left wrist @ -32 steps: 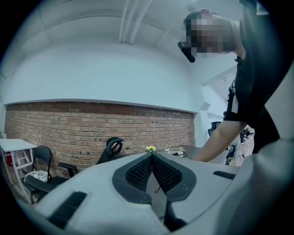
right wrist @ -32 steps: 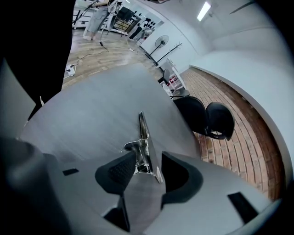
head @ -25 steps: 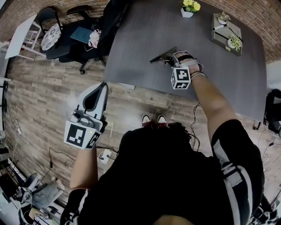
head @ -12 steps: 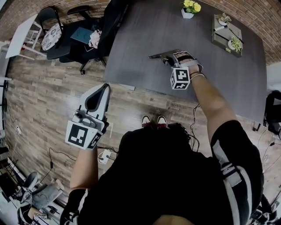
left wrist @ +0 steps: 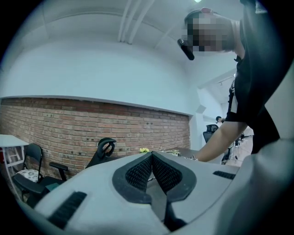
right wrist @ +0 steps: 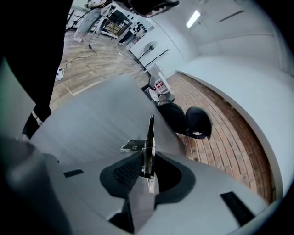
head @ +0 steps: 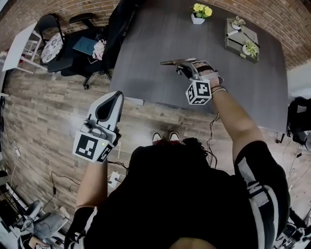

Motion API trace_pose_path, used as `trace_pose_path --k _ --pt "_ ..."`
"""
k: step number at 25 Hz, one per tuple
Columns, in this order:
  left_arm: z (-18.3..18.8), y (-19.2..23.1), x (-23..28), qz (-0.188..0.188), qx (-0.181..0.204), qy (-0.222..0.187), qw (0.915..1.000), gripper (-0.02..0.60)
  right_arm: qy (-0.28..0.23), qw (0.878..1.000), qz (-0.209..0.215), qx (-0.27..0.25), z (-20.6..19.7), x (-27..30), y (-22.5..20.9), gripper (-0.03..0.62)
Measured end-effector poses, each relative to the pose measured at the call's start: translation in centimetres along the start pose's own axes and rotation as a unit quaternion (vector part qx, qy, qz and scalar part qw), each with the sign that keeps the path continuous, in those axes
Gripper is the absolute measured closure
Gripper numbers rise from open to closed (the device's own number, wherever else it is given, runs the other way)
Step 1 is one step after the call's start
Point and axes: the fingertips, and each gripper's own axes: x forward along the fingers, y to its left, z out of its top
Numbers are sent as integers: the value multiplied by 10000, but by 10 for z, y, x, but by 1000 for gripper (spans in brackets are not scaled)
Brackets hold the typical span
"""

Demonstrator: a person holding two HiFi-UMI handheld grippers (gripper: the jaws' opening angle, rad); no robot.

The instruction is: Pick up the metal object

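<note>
The metal object [head: 172,62], a thin flat piece with a small bracket, juts left from my right gripper [head: 187,66] over the dark grey table [head: 160,34]. In the right gripper view the metal object [right wrist: 149,131] stands edge-on between the black pads, and the right gripper [right wrist: 148,158] is still closing its jaws onto it. The pads press on both of its faces. My left gripper [head: 112,98] hangs over the wooden floor, away from the table. Seen from its own camera, the left gripper [left wrist: 151,158] has its jaws together with nothing between them.
A pot of yellow flowers [head: 200,11] and a tray of small plants [head: 242,38] stand at the table's far side. Black office chairs [head: 73,41] and a white side table [head: 22,41] are to the left. Cables lie on the floor [head: 43,121].
The metal object has turned from slanted to nearly level in the right gripper. The right gripper has shifted slightly left and away. The left gripper has barely moved.
</note>
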Motion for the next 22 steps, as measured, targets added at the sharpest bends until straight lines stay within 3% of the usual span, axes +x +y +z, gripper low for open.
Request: trace_pose_path --k 6,13,18,20,22 --pt "12 -14 19 -283 89 -241 9993 574 -465 9907 -898 906 17 -81 -47 513" --pt "26 -32 38 -593 170 -490 9969 574 -968 9557 -1825 2096 33 -193 -94 513" --pt "37 -46 46 -775 232 -618 9948 574 -1271 9353 -2172 2488 44 -254 -110 514" --pt "40 -51 46 -804 252 -651 9943 574 -1567 9188 -2295 2803 50 -274 -113 514" --pt "42 -55 46 -828 278 -668 9939 574 -2006 8914 -2472 3226 58 -291 -117 514"
